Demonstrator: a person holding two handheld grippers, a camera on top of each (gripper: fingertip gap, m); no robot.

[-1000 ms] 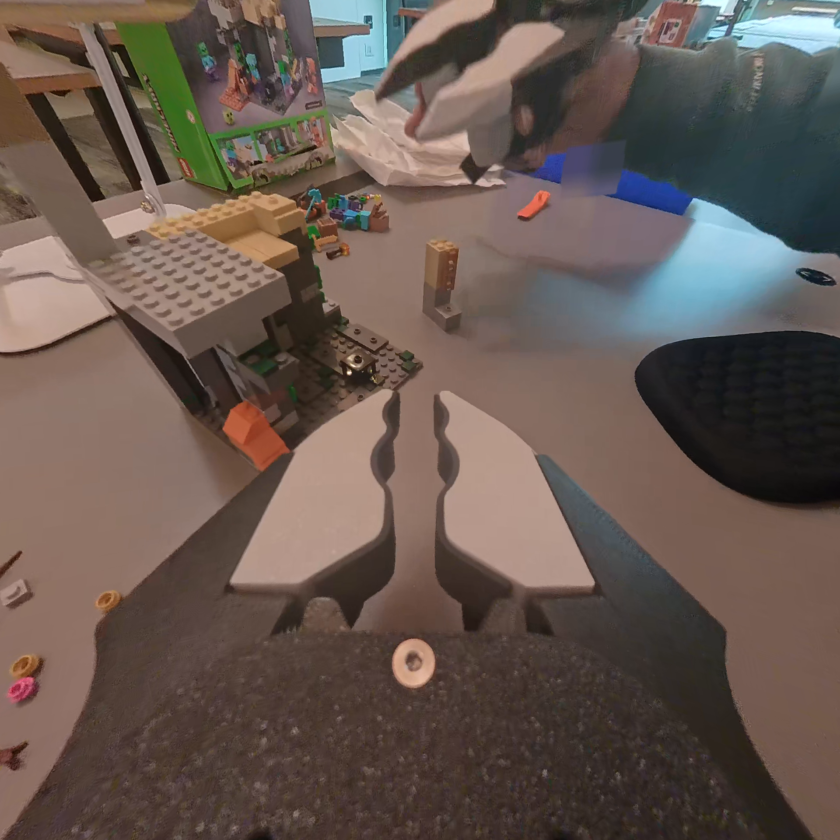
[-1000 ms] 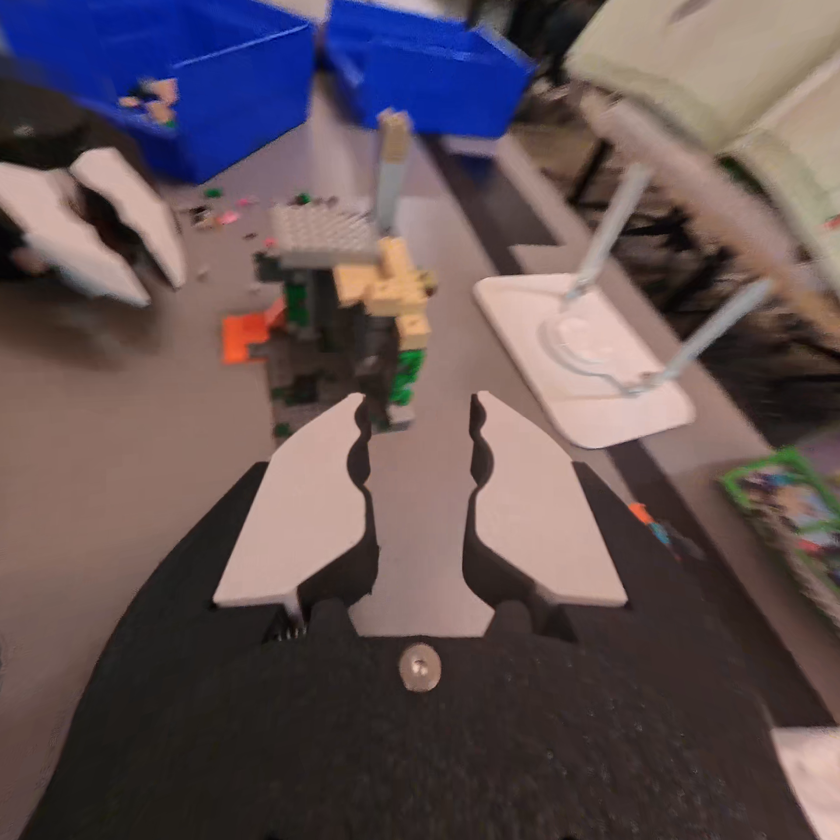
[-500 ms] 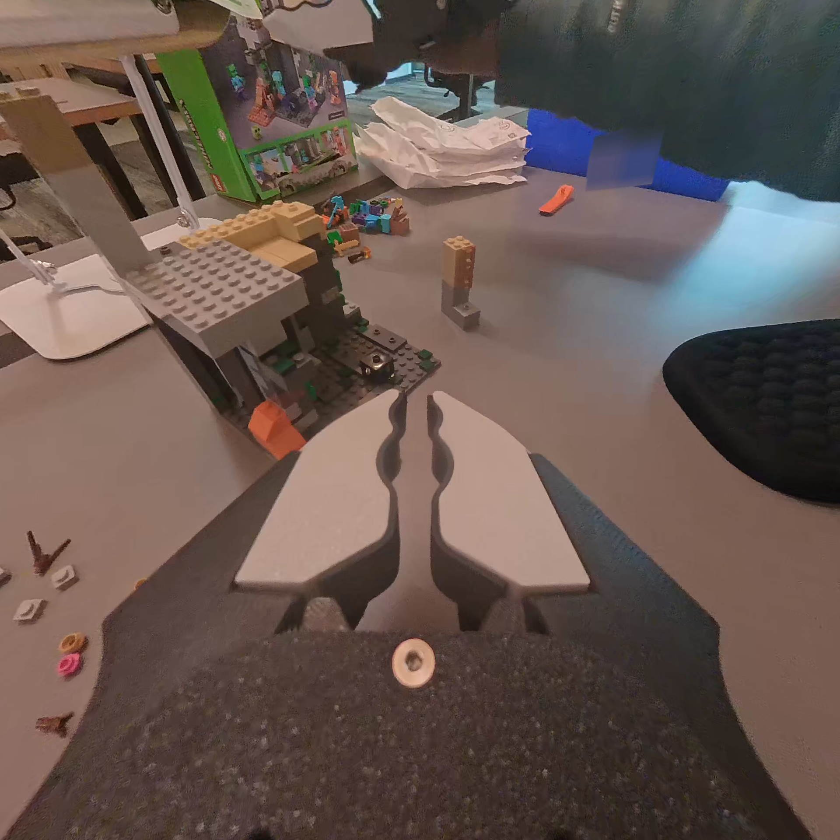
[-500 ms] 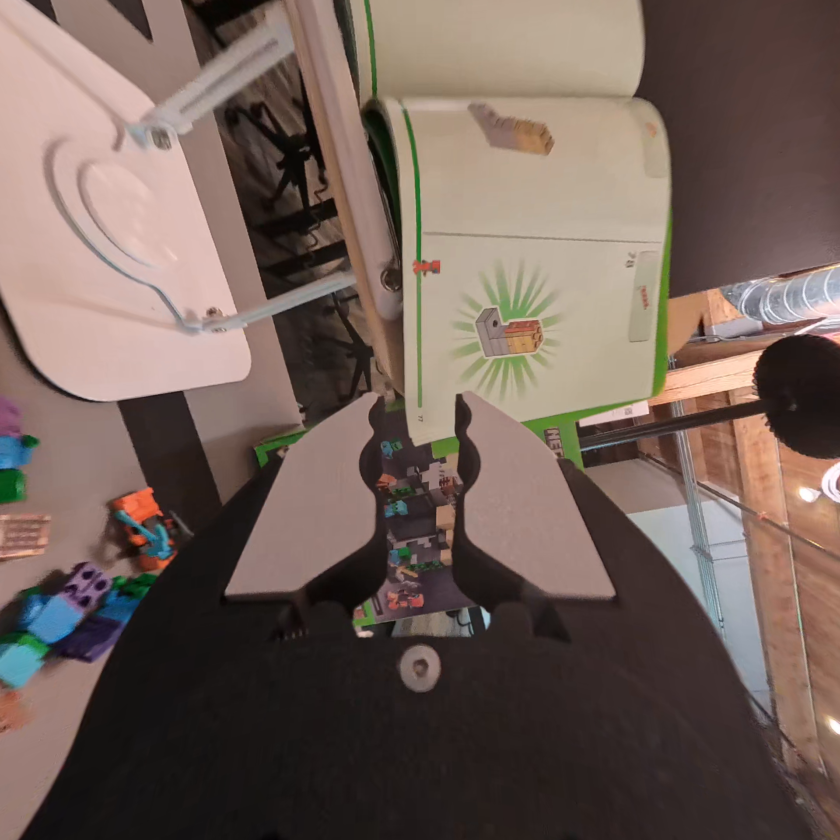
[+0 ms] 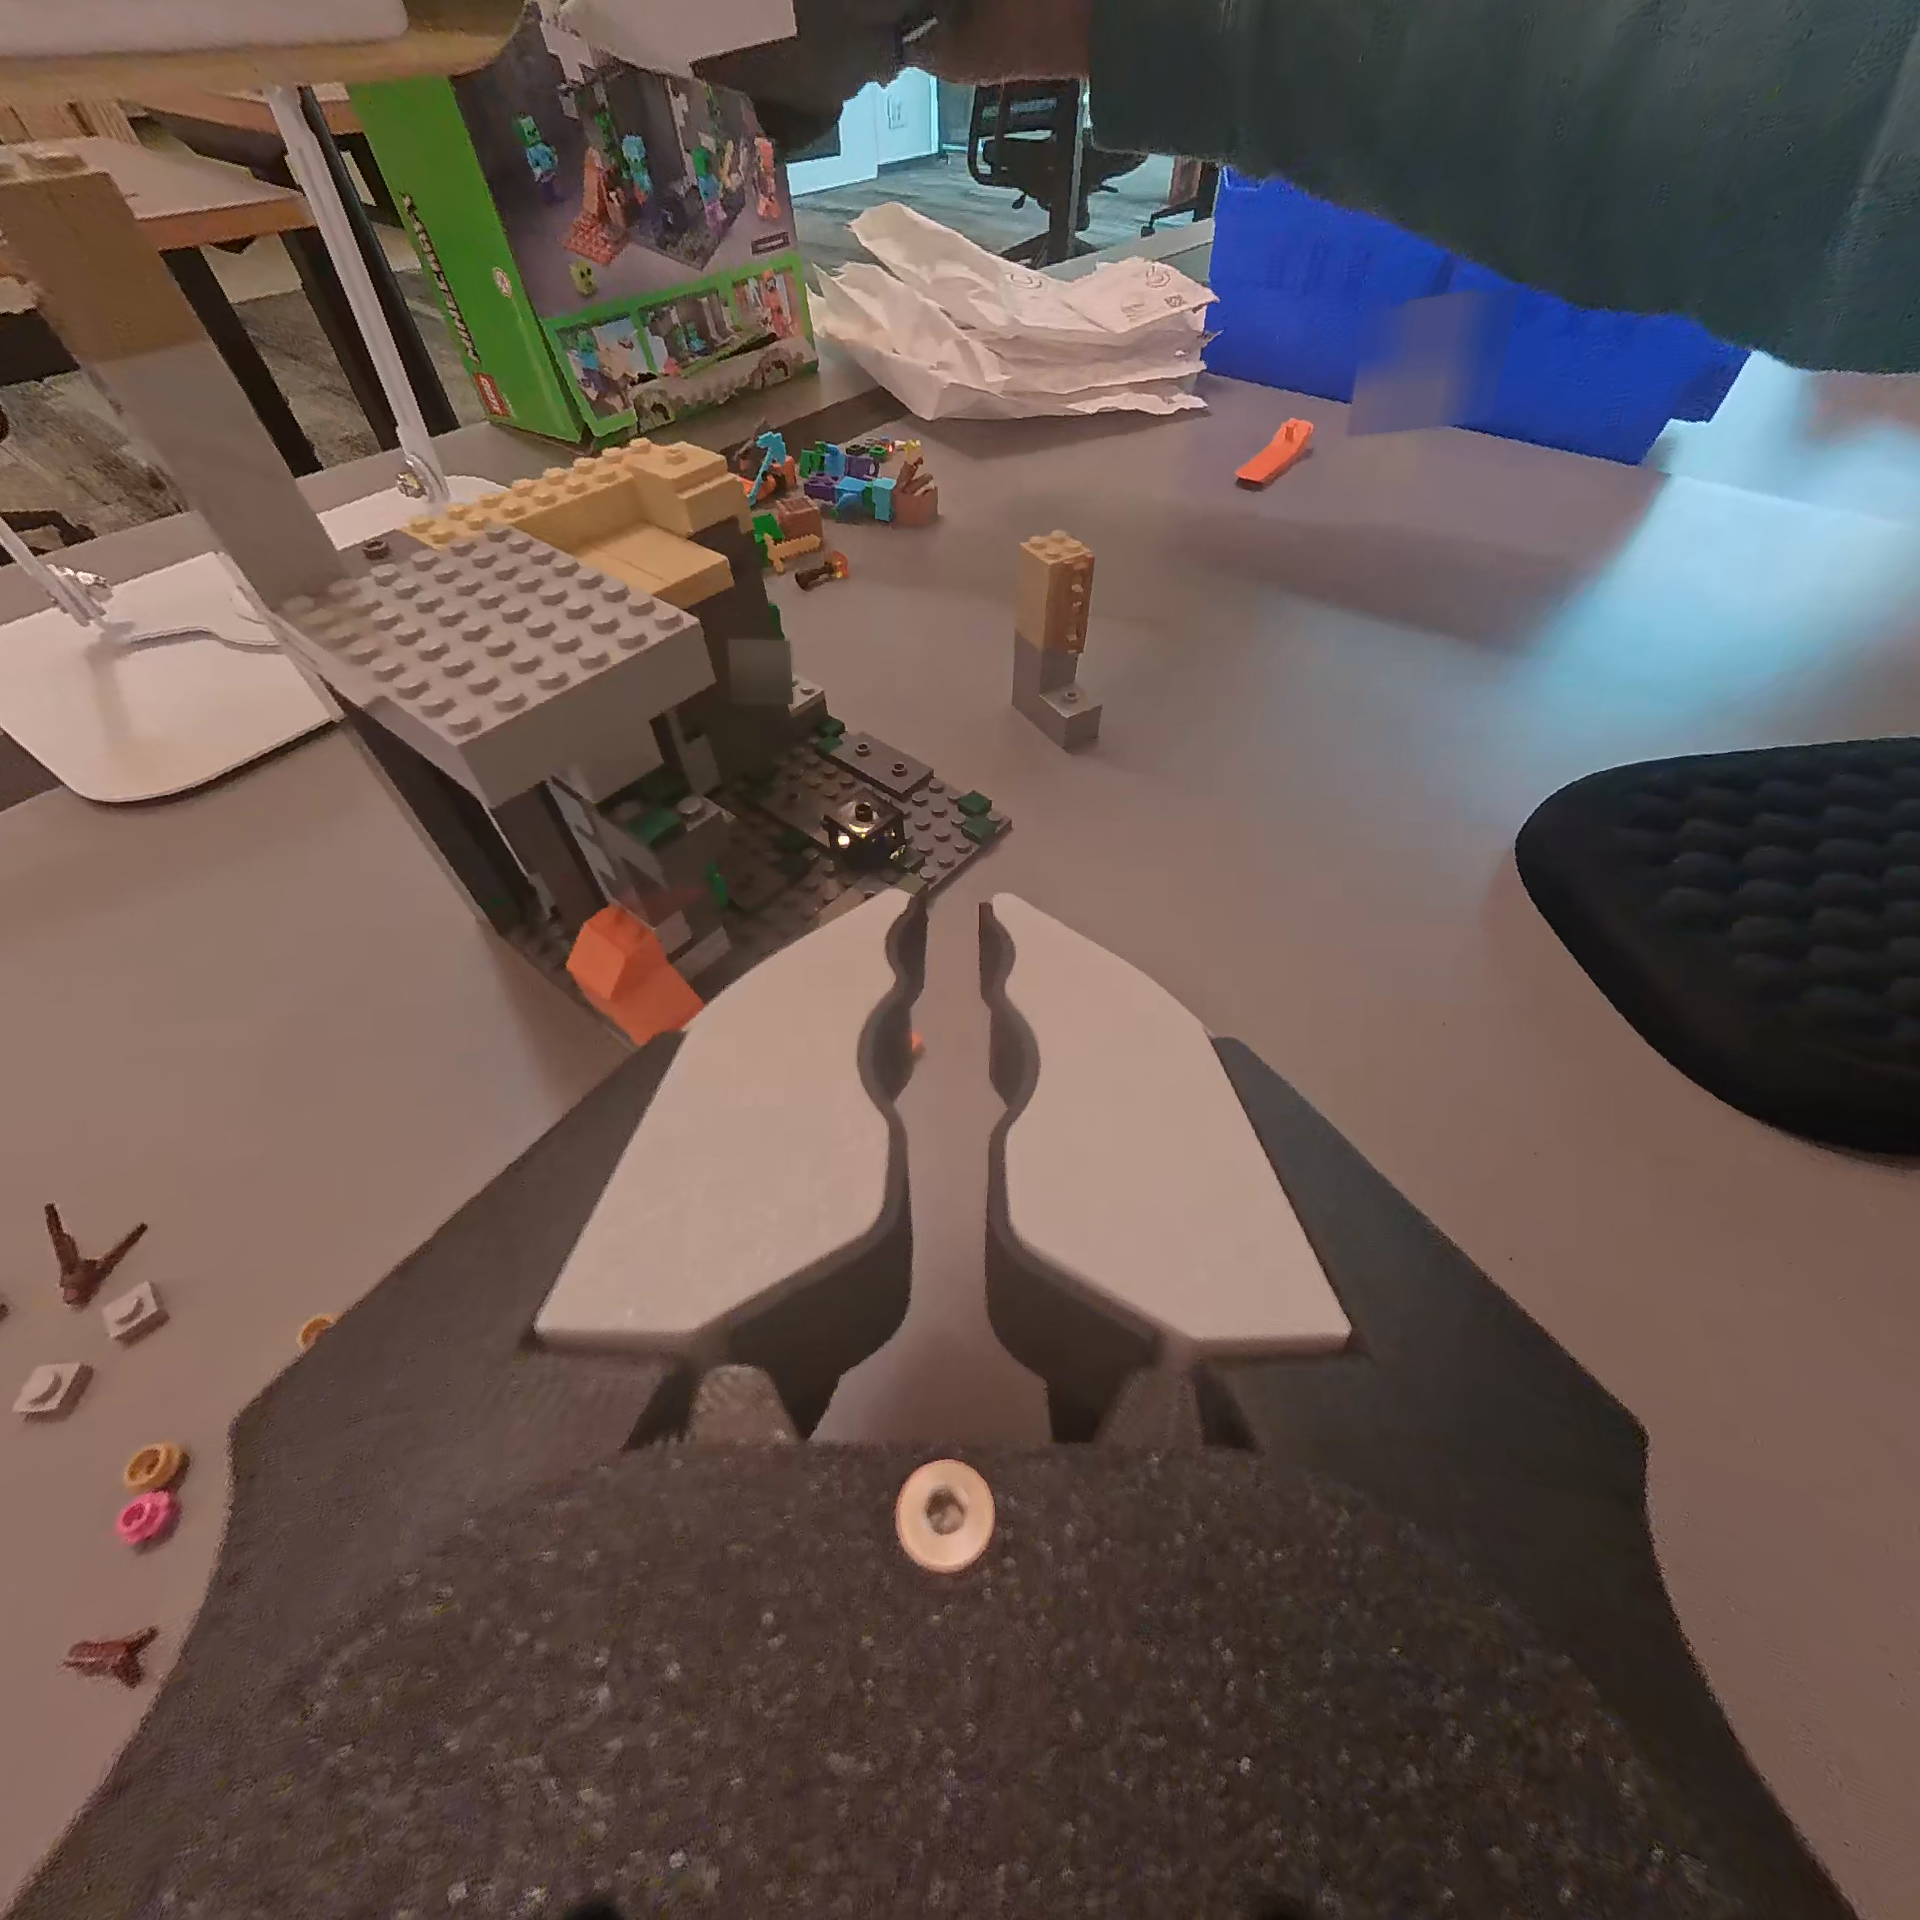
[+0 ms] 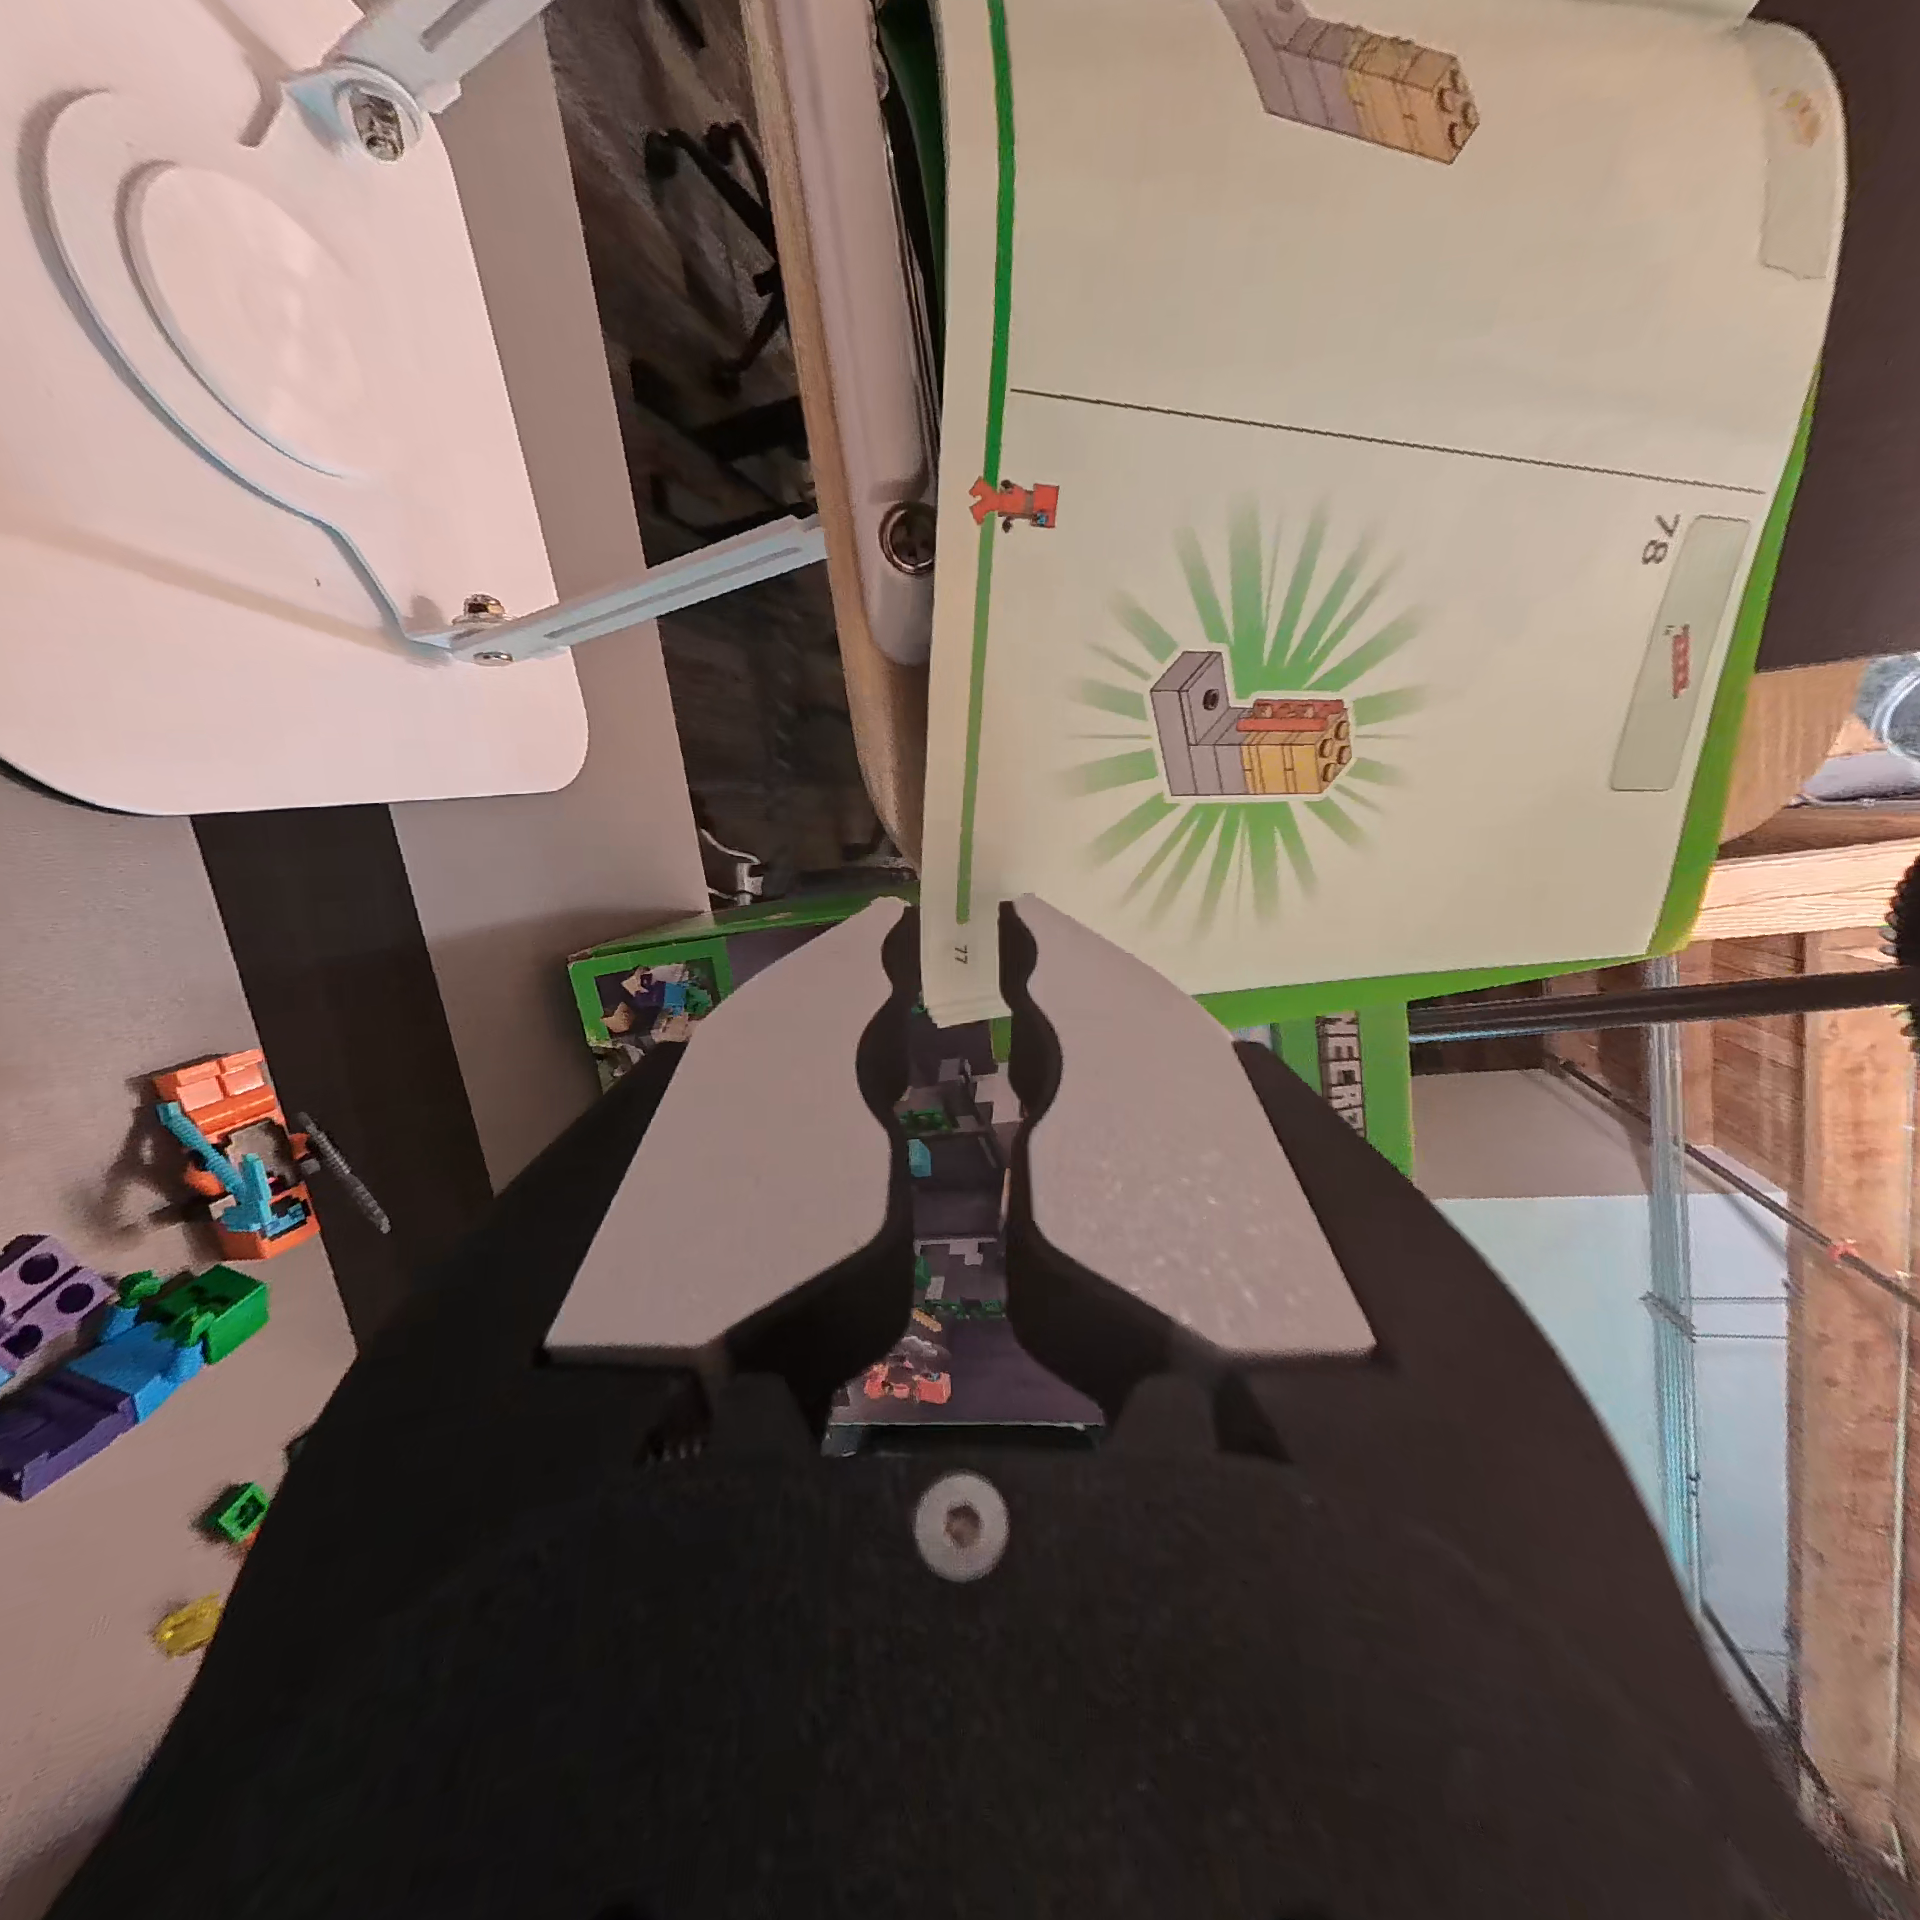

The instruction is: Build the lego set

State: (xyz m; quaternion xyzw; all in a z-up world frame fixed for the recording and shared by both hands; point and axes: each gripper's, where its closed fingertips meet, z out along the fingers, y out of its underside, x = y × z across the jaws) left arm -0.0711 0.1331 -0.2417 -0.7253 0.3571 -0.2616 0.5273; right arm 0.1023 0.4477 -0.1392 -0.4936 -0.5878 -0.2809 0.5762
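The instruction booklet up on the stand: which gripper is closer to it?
The right gripper: the corner of the instruction booklet sits between its fingertips. The left gripper is low over the table, beside the brick building.

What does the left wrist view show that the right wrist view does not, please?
Only the left wrist view: the left gripper, the grey-roofed brick build, a tan-and-grey brick column and a black mat.
Only the right wrist view: the open booklet page, with the right gripper jaws either side of its corner.
Both: the green toy box, the white stand base and loose coloured bricks.
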